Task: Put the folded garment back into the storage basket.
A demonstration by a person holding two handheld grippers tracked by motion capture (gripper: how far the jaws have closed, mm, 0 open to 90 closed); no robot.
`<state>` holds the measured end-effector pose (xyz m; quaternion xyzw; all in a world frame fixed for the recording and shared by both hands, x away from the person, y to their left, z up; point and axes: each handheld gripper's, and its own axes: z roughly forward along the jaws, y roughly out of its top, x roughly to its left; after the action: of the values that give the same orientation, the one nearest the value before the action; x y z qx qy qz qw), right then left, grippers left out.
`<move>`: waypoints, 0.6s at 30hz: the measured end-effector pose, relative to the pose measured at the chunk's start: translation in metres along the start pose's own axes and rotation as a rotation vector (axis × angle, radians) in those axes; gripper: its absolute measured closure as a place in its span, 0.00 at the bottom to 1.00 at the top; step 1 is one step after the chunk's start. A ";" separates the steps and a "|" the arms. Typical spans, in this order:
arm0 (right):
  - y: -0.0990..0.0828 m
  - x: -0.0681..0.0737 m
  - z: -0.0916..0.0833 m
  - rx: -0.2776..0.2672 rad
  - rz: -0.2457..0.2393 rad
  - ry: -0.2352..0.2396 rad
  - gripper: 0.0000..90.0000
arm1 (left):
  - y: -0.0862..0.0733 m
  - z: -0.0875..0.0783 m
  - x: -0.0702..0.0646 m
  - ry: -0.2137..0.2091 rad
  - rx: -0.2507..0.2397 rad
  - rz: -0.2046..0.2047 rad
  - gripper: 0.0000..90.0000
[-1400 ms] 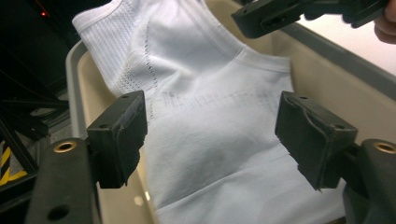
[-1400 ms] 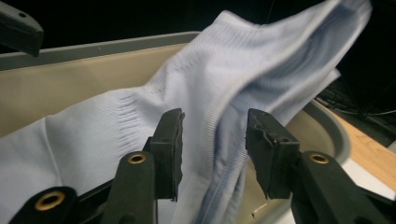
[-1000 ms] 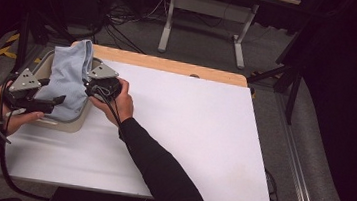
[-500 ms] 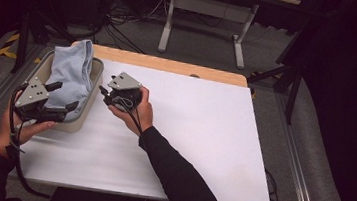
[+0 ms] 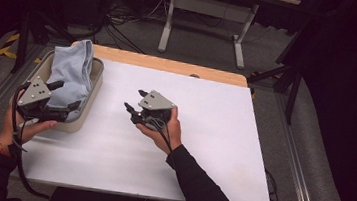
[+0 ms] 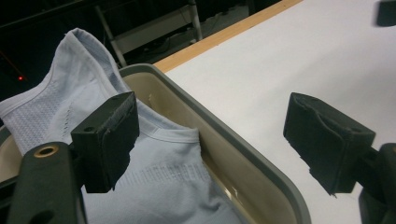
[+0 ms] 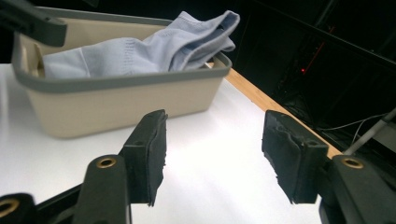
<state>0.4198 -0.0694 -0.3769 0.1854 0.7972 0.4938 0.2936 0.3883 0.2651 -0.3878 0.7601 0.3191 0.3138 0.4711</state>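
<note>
White table (image 5: 200,158), wooden edge along the far side, cables and stands beyond. At the near-left corner, beige bin (image 5: 92,89) with grey rim, long axis running away from the person. Inside, pale blue knit garment (image 5: 71,71), bunched, lengthwise along the bin, one end peaking over the far rim. Judged from this: garment already in the bin, released; little left but withdrawal, perhaps tucking in the raised end. Left gripper (image 5: 64,96) over the bin's near end, jaws apart after just opening, cloth below but unpinched. Right gripper (image 5: 133,101) over bare table, well apart from the bin, pointing back toward it, jaws just widened, nothing between.
</note>
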 end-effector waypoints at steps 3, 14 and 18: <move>-0.010 -0.005 -0.019 0.002 0.007 -0.004 0.44 | 0.001 0.001 0.003 0.002 0.002 -0.009 0.21; -0.053 -0.015 -0.080 0.024 -0.016 -0.056 0.40 | 0.008 0.015 0.010 0.013 0.042 -0.021 0.17; -0.067 -0.019 -0.101 0.017 0.017 -0.076 0.38 | 0.013 0.020 0.012 0.024 0.059 0.005 0.17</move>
<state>0.3682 -0.1788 -0.3973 0.2133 0.7881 0.4819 0.3181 0.4136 0.2592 -0.3807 0.7707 0.3320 0.3146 0.4437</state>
